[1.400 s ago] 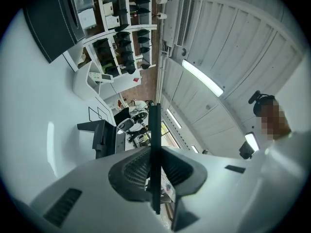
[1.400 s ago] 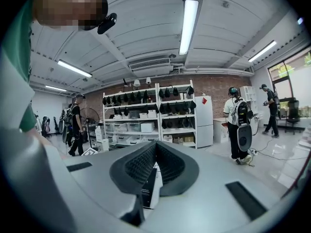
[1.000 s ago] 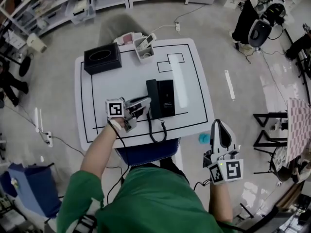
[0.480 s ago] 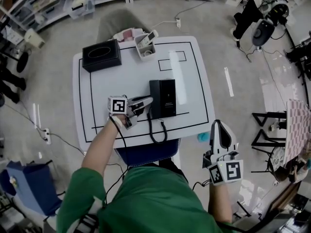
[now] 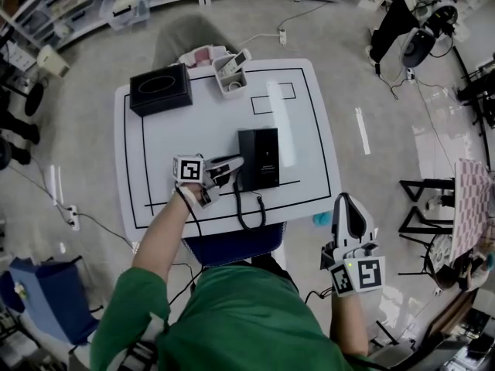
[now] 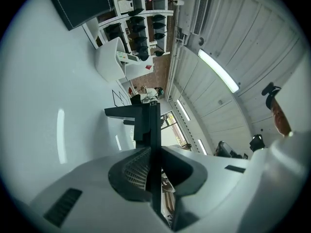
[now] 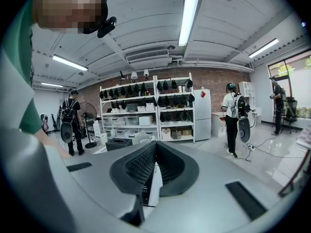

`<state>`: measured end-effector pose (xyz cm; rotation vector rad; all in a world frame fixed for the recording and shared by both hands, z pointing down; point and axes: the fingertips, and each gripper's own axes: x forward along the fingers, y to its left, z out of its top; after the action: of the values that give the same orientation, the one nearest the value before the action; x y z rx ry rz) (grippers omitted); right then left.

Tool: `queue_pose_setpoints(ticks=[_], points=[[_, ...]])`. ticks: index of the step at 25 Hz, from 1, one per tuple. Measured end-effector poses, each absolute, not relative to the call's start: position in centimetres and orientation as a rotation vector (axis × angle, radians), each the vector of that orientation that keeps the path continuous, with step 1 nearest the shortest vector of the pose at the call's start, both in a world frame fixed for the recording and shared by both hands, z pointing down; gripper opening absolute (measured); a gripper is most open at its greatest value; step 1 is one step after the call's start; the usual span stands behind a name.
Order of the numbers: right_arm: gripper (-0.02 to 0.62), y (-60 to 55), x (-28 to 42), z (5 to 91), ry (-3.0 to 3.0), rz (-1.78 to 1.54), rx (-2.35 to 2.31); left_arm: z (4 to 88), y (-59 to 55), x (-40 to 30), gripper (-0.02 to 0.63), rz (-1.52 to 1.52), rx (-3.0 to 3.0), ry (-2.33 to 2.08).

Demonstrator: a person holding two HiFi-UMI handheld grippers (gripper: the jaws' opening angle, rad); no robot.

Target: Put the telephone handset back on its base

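Observation:
The black telephone base sits mid-table with the black handset lying along its left side. A curly cord loops off toward the table's front edge. My left gripper lies level on the table with its tips against the handset's left side and its jaws shut on nothing that shows. In the left gripper view the closed jaws point at the black phone just ahead. My right gripper hangs off the table's front right corner, its pads together and nothing between them.
A black tissue box stands at the far left of the white table. A white bin holds small items at the far edge. A blue chair seat sits under the near edge. People stand by shelves across the room.
The left gripper has sunk a little toward the table beside the phone. The handset now lies flush along the base. The right gripper has stayed put.

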<state>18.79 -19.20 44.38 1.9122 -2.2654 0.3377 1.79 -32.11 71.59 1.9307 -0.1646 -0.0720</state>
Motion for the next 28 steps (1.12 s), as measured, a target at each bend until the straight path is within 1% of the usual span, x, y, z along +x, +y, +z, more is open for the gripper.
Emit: queue_pose_setpoints(ticks=[10, 18, 19, 23, 25, 28], points=[[0.021, -19.2, 18.7, 44.2, -2.272, 0.342, 1.913, 71.7, -32.4, 2.0, 0.08, -0.037, 1.931, -0.197], [0.021, -19.2, 18.1, 43.8, -2.308, 0.328, 1.903, 71.7, -32.6, 1.7, 0.084, 0.054, 1.951, -0.294], [0.02, -19.2, 18.0, 43.7, -2.314, 0.325, 1.901, 71.8, -32.7, 1.6, 0.098, 0.077, 1.956, -0.319], [0.021, -19.1, 17.8, 43.5, -2.333, 0.317, 1.892, 72.3, -32.6, 1.1, 0.198, 0.19, 2.005, -0.407], [0.02, -19.0, 17.9, 43.3, -2.341, 0.31, 1.891, 71.7, -32.4, 0.9, 0.219, 0.2, 2.029, -0.438], [0.021, -18.9, 18.0, 42.8, -2.355, 0.297, 1.89, 70.0, -32.7, -0.2, 0.222, 0.171, 2.065, -0.546]])
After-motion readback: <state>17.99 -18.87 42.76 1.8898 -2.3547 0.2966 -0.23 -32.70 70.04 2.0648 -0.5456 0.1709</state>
